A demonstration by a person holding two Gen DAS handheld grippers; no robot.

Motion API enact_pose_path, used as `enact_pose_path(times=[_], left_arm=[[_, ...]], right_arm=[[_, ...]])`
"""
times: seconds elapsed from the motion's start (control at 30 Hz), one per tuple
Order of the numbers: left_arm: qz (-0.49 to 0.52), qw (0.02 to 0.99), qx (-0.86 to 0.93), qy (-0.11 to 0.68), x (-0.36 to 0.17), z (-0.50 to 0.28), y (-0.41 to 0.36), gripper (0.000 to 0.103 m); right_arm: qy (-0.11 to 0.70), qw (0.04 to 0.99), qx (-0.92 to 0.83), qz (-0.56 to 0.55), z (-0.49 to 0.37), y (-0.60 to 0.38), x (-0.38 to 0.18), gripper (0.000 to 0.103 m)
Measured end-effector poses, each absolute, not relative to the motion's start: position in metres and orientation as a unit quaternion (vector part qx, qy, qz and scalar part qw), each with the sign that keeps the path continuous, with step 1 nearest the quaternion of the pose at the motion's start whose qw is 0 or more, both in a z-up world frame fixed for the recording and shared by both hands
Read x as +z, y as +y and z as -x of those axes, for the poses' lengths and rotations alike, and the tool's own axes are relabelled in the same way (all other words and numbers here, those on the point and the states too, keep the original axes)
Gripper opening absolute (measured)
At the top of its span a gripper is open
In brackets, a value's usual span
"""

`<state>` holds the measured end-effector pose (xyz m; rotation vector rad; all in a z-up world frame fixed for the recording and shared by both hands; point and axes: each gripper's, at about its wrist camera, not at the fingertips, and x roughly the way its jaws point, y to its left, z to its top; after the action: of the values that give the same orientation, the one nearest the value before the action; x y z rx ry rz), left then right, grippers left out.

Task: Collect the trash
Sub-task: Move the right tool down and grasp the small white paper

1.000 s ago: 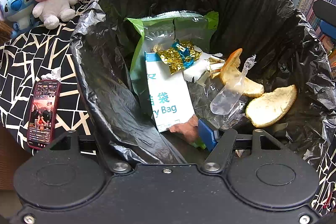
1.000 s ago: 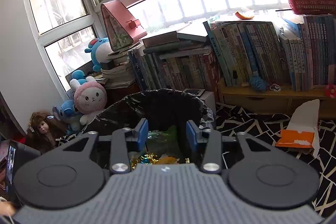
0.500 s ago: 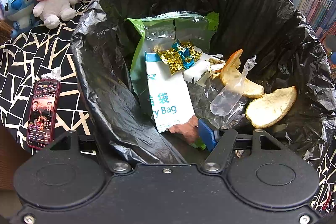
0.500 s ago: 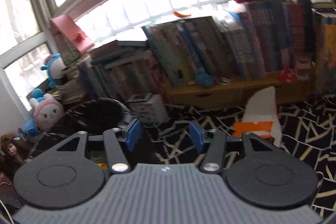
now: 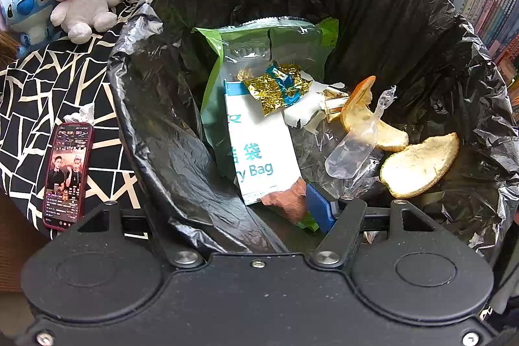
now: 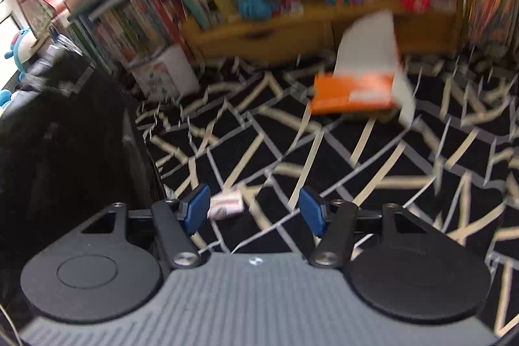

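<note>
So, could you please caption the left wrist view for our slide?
Left gripper straddles the black bin liner's rim; citrus peels and wrappers lie inside.

Left claw (image 5: 259, 213): black matte body, two round discs, silver screws, blue pad on one black finger. Right claw (image 6: 254, 209): ribbed grey plate, black discs, silver screws, blue pads (image 6: 198, 211) on black fingers.

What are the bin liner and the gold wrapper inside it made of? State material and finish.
Bin liner: thin black plastic film, likely polyethylene; glossy, crinkled highlights. Gold wrapper: apparently metallised foil, with blue patches; it glints and holds sharp creases.
</note>
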<state>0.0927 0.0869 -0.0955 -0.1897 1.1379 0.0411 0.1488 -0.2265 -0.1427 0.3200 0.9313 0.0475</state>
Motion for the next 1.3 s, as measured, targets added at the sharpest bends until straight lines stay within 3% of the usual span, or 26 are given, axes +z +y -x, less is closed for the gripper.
enact_pose_path(times=[0.17, 0.3, 0.77, 0.87, 0.97, 1.1, 1.17, 1.23, 1.3], left_arm=[[0.09, 0.838, 0.02, 0.538, -0.095, -0.093, 0.087, 0.066], [0.089, 0.838, 0.019, 0.538, -0.095, -0.093, 0.087, 0.066], [0.087, 0.838, 0.015, 0.538, -0.095, -0.093, 0.086, 0.067], [0.086, 0.839, 0.014, 0.538, -0.095, -0.093, 0.086, 0.067], [0.087, 0.839, 0.014, 0.537, -0.095, -0.093, 0.086, 0.067], [0.087, 0.839, 0.014, 0.537, -0.095, -0.092, 0.086, 0.067], [0.088, 0.84, 0.014, 0.536, -0.095, -0.092, 0.086, 0.067], [0.088, 0.84, 0.014, 0.535, -0.095, -0.091, 0.086, 0.068], [0.088, 0.84, 0.013, 0.535, -0.095, -0.091, 0.086, 0.068]], right_arm=[[0.538, 0.817, 0.023, -0.206, -0.181, -0.228, -0.176, 0.072], [0.597, 0.753, -0.011, -0.277, -0.209, -0.232, -0.198, 0.056], [0.672, 0.699, -0.04, -0.242, -0.275, -0.199, -0.224, 0.056], [0.676, 0.699, -0.047, -0.226, -0.277, -0.196, -0.227, 0.047], [0.669, 0.703, -0.056, -0.234, -0.277, -0.199, -0.228, 0.029], [0.662, 0.708, -0.094, -0.226, -0.267, -0.214, -0.221, 0.017], [0.662, 0.715, -0.084, -0.207, -0.264, -0.217, -0.218, 0.018], [0.655, 0.729, -0.04, -0.194, -0.261, -0.215, -0.212, 0.027], [0.657, 0.733, -0.013, -0.178, -0.261, -0.209, -0.208, 0.03]])
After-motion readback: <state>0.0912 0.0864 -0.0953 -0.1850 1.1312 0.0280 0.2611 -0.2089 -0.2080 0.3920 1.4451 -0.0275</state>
